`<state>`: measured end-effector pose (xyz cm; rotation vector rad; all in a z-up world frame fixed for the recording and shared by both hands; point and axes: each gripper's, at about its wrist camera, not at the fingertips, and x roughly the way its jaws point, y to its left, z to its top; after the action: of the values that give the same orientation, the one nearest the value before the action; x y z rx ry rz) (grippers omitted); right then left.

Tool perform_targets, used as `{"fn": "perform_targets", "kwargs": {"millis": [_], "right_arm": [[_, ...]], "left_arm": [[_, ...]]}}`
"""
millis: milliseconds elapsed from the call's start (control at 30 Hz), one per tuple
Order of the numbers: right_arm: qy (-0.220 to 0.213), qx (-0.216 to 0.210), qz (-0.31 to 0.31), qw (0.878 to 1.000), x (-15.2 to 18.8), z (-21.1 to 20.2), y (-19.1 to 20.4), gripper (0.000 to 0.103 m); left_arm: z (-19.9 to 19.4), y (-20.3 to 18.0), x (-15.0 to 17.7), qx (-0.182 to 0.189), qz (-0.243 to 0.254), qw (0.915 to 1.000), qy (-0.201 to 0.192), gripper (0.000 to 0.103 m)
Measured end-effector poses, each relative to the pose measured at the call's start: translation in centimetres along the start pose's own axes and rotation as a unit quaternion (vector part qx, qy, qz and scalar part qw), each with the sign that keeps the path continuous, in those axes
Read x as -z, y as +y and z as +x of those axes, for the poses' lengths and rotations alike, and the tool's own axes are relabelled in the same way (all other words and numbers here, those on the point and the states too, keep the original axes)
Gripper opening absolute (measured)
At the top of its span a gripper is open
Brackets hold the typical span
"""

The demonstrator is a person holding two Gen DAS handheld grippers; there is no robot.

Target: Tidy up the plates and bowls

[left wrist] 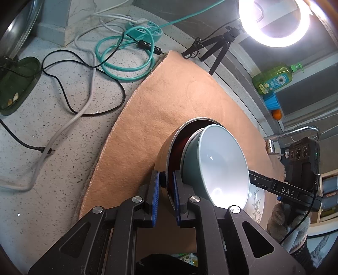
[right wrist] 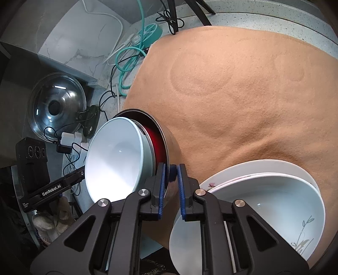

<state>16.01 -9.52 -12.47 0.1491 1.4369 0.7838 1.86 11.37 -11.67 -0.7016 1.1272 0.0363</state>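
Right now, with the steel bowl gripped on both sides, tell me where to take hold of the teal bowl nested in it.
Take the teal bowl by its raised upper rim, coming from above. It sits tilted inside the steel bowl, so that edge stands clear, while both grippers' jaws crowd the lower edge.

2 wrist fisheye views, each looking steeply down along its own fingers at the same nested bowls from opposite sides.

The left wrist camera sits close behind the left gripper [left wrist: 166, 179], facing down and far over the peach felt cloth [left wrist: 169, 95], with the right gripper [left wrist: 264, 182] at its right edge. The right wrist camera sits close behind the right gripper [right wrist: 171, 175], facing the same cloth [right wrist: 232, 95], with the left gripper [right wrist: 78, 175] at its left edge. Both views share the steel-rimmed bowl with red inside [left wrist: 169, 148] [right wrist: 162, 135], the pale blue-green bowl nested in it [left wrist: 224, 160] [right wrist: 114, 156], and the coiled teal cable [left wrist: 124, 59] [right wrist: 126, 63] on the speckled counter [left wrist: 52, 148] [right wrist: 274, 19].
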Motion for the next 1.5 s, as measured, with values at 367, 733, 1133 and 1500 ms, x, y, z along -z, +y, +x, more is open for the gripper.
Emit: {"fn": "perform_targets", "kwargs": {"millis": [367,733,1133,1500], "right_arm": [[-0.003,0.005,-0.004,1.000,0.1,-0.5,0.2,0.012],[-0.024,0.009,-0.016,1.000,0.3,-2.3,0.6,0.011],[-0.067,0.022,-0.008,0.997,1.8,-8.1,-0.6,0.011],[-0.106,0.044,0.041,0.993,5.3,-12.9,-4.7,0.011]], "left_arm": [[-0.9,-0.7,-0.2,-0.003,0.007,0.9999,-0.011,0.009],[-1.6,-1.9,-0.1,-0.004,0.025,0.9994,-0.022,0.009],[-2.4,-5.9,0.2,0.027,0.066,0.9972,-0.025,0.009],[-0.7,-11.4,1.3,0.057,0.129,0.9900,0.005,0.009]]}}
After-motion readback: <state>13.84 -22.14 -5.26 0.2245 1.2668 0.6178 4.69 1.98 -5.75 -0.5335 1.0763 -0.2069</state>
